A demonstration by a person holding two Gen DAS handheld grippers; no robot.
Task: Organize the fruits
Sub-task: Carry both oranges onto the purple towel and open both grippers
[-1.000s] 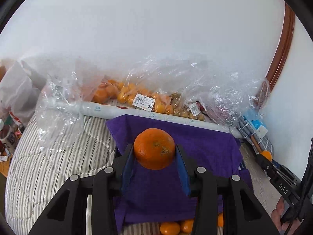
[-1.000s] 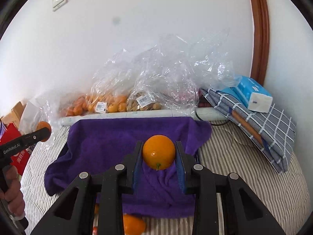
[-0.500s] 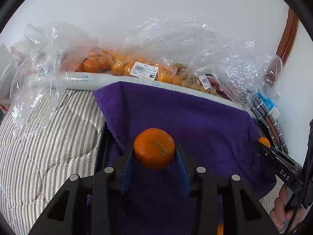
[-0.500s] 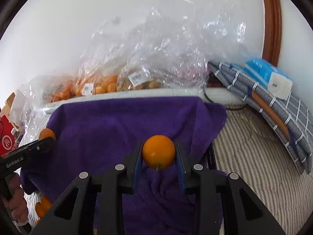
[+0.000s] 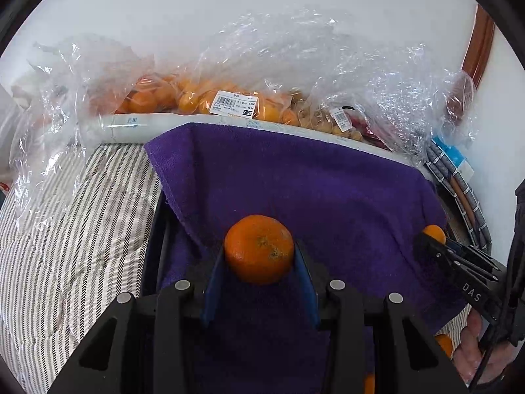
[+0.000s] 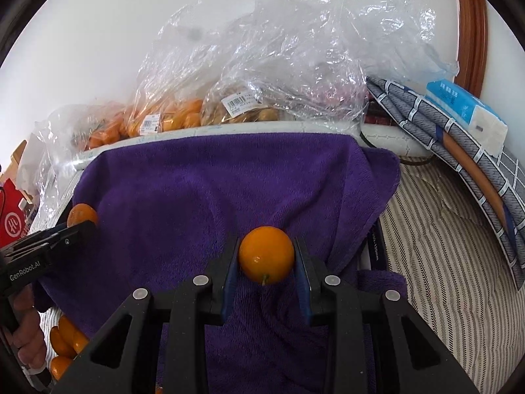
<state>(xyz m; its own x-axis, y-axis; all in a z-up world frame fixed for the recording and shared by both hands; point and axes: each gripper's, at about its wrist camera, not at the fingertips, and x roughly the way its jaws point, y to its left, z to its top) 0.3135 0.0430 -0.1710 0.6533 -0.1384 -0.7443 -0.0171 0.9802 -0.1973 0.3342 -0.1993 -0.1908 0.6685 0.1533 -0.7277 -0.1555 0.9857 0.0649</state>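
Both tongs were clamped: left tongs on rough orange mandarin, right tongs on smooth orange citrus. Rec: release low over purple terry towel, away from edges, so neither rolls.

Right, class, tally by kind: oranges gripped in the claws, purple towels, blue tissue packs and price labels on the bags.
Gripped oranges: 2, one in the left claw, one in the right claw
Purple towels: 1
Blue tissue packs: 1
Price labels: 2
Total: 6

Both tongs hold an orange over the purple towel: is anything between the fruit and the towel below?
Nothing visible. The left tongs grip a mandarin, the right tongs a smooth orange, over bare purple towel.
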